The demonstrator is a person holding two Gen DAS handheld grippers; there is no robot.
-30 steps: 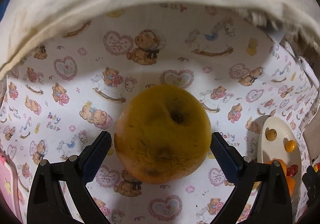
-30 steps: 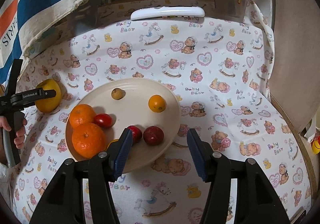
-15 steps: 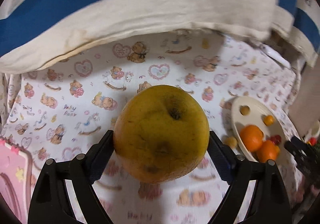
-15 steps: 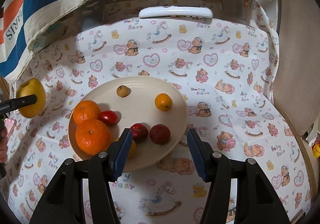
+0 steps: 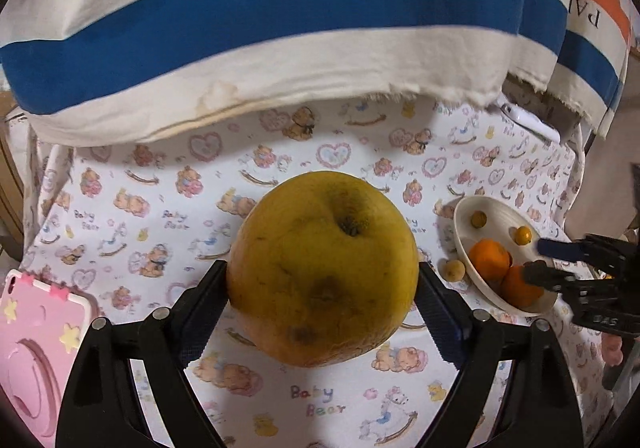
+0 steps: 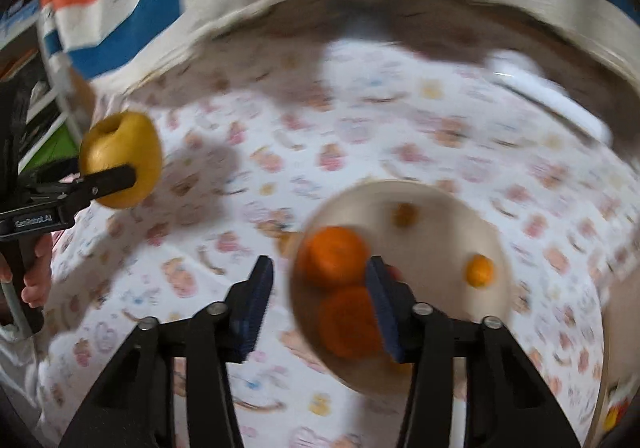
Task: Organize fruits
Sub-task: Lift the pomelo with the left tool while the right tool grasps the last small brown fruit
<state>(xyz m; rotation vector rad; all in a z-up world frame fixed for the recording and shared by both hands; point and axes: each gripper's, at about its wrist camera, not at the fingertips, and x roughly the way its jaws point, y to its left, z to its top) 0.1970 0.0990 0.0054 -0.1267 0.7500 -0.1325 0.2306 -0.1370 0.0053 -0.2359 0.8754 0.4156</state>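
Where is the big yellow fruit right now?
The yellow fruit sits clamped in the left tool, above the printed cloth, left of the plate.

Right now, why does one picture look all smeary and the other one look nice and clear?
Right wrist view: the plate, the oranges and the bear-print cloth are smeared by motion blur; the closing right gripper, with nothing between its jaws, stays sharper. Left wrist view: clear, with the big yellow fruit crisp in the left gripper; the fisheye lens bends the edges.
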